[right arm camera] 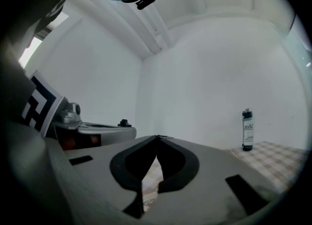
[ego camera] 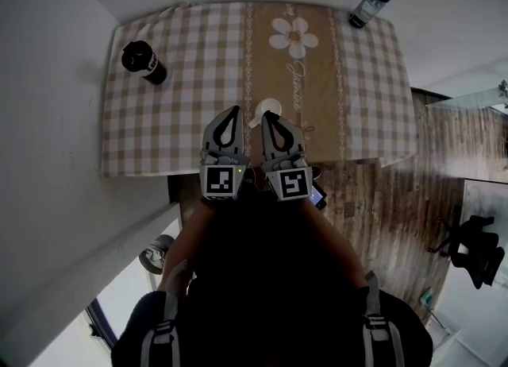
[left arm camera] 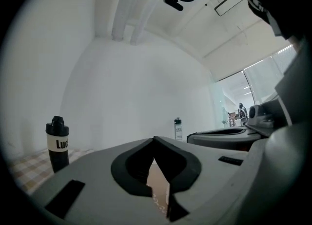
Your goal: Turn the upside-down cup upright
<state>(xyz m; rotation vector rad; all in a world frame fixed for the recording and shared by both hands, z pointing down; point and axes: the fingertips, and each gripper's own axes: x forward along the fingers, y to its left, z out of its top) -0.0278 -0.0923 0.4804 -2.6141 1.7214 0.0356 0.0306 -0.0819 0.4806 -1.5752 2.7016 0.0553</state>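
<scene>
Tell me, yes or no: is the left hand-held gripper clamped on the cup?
No: the left gripper view shows the left hand-held gripper shut tip to tip, nothing between its jaws.

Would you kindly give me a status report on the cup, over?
Left tongs, right tongs shut, empty. Cup just beyond right tips, orientation unclear. Nothing blocking.

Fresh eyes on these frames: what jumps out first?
The left gripper and right gripper, both shut and empty, hang side by side over the checked tablecloth's near edge. A white cup sits just past their tips on the flowered strip. Black bottle at the left, clear bottle at the far right corner.
</scene>
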